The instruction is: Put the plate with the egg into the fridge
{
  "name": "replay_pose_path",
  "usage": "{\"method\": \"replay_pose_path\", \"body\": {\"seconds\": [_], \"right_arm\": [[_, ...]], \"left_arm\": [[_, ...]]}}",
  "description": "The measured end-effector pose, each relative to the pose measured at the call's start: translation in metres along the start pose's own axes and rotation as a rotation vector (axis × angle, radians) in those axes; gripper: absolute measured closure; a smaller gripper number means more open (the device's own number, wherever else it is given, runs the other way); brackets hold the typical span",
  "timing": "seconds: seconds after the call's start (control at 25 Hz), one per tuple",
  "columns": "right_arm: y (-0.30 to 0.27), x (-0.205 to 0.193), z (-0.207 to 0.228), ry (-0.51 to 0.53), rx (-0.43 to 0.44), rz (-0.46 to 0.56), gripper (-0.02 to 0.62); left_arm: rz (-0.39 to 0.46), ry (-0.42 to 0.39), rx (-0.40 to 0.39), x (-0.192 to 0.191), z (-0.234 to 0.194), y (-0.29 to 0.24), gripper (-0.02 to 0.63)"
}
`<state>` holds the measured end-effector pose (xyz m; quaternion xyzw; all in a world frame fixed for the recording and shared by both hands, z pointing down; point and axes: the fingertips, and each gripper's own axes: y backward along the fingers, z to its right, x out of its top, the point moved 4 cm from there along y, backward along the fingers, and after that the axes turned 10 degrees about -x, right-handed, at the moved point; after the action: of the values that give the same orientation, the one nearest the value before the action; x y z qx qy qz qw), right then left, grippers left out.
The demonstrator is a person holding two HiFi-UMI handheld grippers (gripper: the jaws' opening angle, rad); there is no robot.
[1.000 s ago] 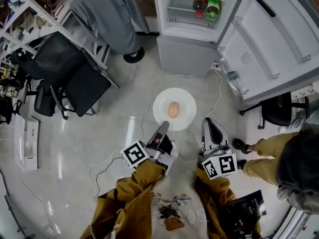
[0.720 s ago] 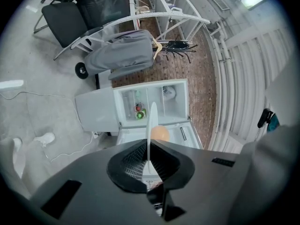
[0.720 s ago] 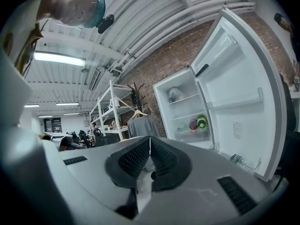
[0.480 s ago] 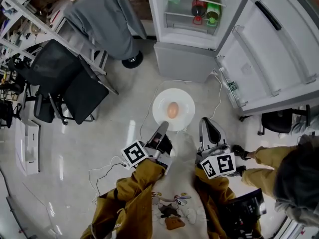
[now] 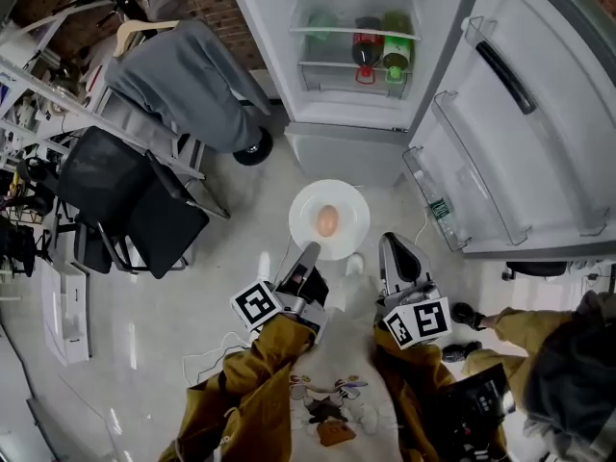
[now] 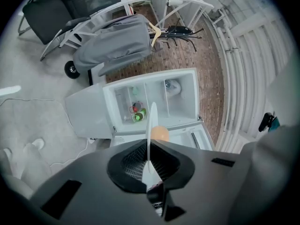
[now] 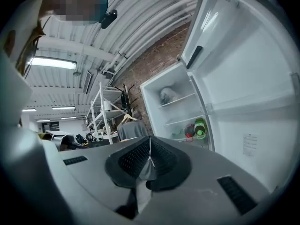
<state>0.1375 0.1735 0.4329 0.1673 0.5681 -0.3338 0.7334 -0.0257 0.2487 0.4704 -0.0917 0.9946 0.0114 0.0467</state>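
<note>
A white plate (image 5: 348, 207) carrying a brown egg (image 5: 327, 221) hangs level above the floor, in front of the open fridge (image 5: 352, 114). My left gripper (image 5: 310, 254) is shut on the plate's near rim. In the left gripper view the plate (image 6: 151, 121) shows edge-on between the pads, with the egg (image 6: 161, 133) just beyond and the fridge (image 6: 180, 104) behind it. My right gripper (image 5: 393, 250) is beside the plate, to its right, shut and holding nothing. Its own view shows the jaws (image 7: 149, 159) pressed together, pointing at the fridge (image 7: 171, 108).
The fridge door (image 5: 525, 128) stands swung open to the right. A red bottle (image 5: 366, 46) and a green bottle (image 5: 396, 54) sit on a shelf inside. A grey covered rack (image 5: 183, 89) and black chairs (image 5: 125, 186) stand left. A white cable (image 5: 217, 349) lies on the floor.
The fridge has come closer and lower in the head view as the person has walked toward it. The plate has travelled forward in the left gripper. Both grips are unchanged.
</note>
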Motion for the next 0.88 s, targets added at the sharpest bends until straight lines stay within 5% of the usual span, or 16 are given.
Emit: {"method": "replay_pose_path", "body": {"seconds": [0.52, 0.88], "right_arm": [[-0.085, 0.017, 0.065, -0.001, 0.037, -0.005, 0.589], [-0.116, 0.028, 0.062, 0.012, 0.072, -0.009, 0.589]], "left_arm": [[0.029, -0.032, 0.006, 0.022, -0.006, -0.095, 0.589], [0.065, -0.031, 0.002, 0.043, -0.003, -0.112, 0.589]]}}
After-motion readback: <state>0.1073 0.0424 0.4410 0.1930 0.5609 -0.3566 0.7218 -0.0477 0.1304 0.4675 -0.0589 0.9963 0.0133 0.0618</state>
